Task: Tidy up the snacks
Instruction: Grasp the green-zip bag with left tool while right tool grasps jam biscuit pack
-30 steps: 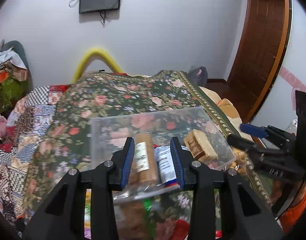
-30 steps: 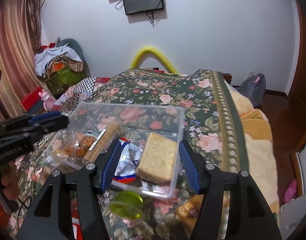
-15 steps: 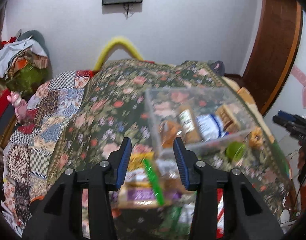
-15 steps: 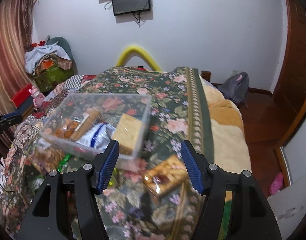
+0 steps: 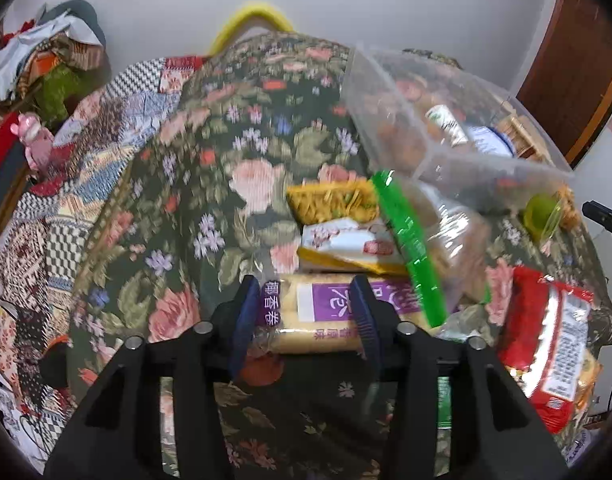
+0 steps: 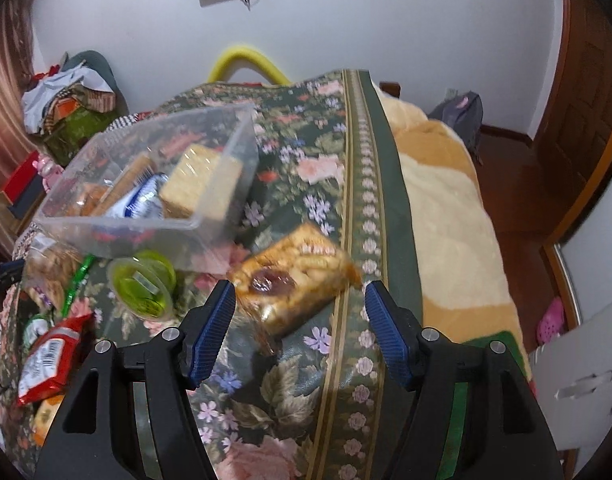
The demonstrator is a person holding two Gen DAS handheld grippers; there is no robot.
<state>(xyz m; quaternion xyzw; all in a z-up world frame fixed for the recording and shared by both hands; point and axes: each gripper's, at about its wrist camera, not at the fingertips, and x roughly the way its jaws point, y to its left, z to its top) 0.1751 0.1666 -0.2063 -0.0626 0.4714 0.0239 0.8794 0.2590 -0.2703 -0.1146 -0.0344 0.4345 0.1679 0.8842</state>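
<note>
Both claws have swung off the clear bin (image 6: 145, 184) toward loose snacks on the bed: left claw (image 5: 306, 316) wide around the purple wafer pack (image 5: 334, 312), right claw (image 6: 299, 320) wide by the pastry packet (image 6: 293, 280). Slick wrappers could slip or crush.

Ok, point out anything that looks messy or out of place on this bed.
Most snacks lie loose on the floral bedspread outside the clear bin: the purple wafer pack, red packet, green jelly cup and jam biscuit pack. A green-sealed bag leans against the bin's wall.
</note>
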